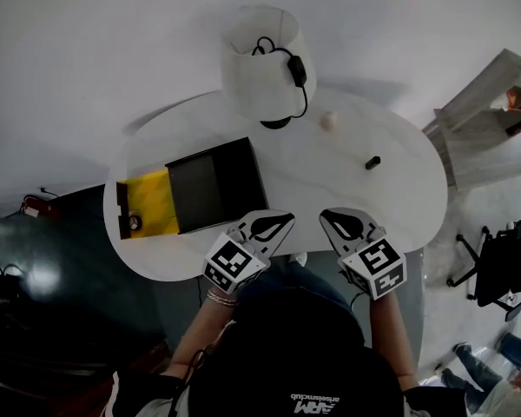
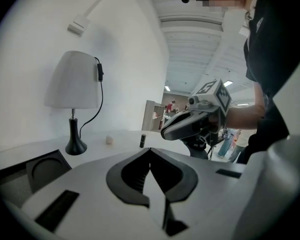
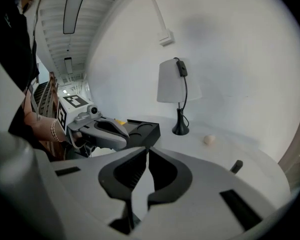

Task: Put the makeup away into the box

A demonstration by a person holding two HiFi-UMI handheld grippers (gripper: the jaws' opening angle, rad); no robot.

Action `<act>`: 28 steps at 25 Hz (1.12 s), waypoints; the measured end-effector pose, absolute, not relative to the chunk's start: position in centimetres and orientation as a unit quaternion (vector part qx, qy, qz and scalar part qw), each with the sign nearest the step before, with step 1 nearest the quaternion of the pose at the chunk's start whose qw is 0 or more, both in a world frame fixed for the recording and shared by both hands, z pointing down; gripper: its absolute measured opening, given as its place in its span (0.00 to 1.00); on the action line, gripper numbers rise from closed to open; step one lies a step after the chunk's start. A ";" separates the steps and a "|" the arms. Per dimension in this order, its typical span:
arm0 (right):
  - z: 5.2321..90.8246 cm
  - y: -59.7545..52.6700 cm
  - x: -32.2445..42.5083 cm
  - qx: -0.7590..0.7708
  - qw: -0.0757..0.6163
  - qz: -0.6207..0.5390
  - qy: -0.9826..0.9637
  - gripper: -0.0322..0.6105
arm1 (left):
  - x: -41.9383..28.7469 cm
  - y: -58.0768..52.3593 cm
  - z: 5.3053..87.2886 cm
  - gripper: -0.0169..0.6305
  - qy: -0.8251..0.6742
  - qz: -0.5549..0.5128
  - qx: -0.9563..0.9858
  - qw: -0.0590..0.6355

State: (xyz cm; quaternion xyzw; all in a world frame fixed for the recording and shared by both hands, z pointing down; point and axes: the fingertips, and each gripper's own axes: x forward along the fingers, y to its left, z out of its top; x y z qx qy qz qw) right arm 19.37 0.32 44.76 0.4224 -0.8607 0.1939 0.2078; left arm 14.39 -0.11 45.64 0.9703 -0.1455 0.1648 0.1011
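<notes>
Two claws, left gripper (image 1: 276, 221) and right gripper (image 1: 337, 221), both pressed together, empty. Small black tube (image 1: 372, 162) at right gripper's 1 o'clock, apart. Open box (image 1: 210, 185) at 10, white lamp (image 1: 265, 59) at 12.

Head view: soft, even room light; white table (image 1: 399, 189) bright, not blown out. Faint grey shadows beside the lamp (image 1: 260, 59) and along the table's far rim. Dark surface (image 1: 52, 259) at lower left shows one pale sheen. Lines bow hard toward the edges. Both gripper views sit inside a black round vignette; my own jaws loom close, dim and soft-focused. Ceiling lights (image 3: 72, 9) glare in the right gripper view. In the left gripper view the right gripper (image 2: 165, 132) is shaded underneath, far room washed bright.
</notes>
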 end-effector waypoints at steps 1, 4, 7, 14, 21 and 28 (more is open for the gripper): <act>44.8 0.5 19.9 0.432 0.207 0.194 -0.856 0.10 | 14.6 -0.1 45.6 0.05 -0.142 0.165 0.971 0.100; 45.0 1.1 21.6 0.468 0.205 0.198 -0.837 0.10 | 14.6 0.0 45.2 0.05 -0.134 0.168 0.972 0.098; 44.8 1.9 23.3 0.509 0.198 0.204 -0.812 0.10 | 14.3 0.0 44.9 0.05 -0.123 0.170 0.973 0.097; 43.5 4.3 24.5 0.582 0.185 0.209 -0.764 0.10 | 13.4 1.1 44.8 0.05 -0.068 0.181 0.977 0.095; 43.5 6.9 24.0 0.626 0.174 0.227 -0.726 0.10 | 13.2 2.4 44.8 0.05 -0.019 0.182 0.979 0.091; 44.5 6.6 23.1 0.627 0.171 0.235 -0.723 0.10 | 13.5 2.4 44.8 0.05 -0.016 0.175 0.980 0.092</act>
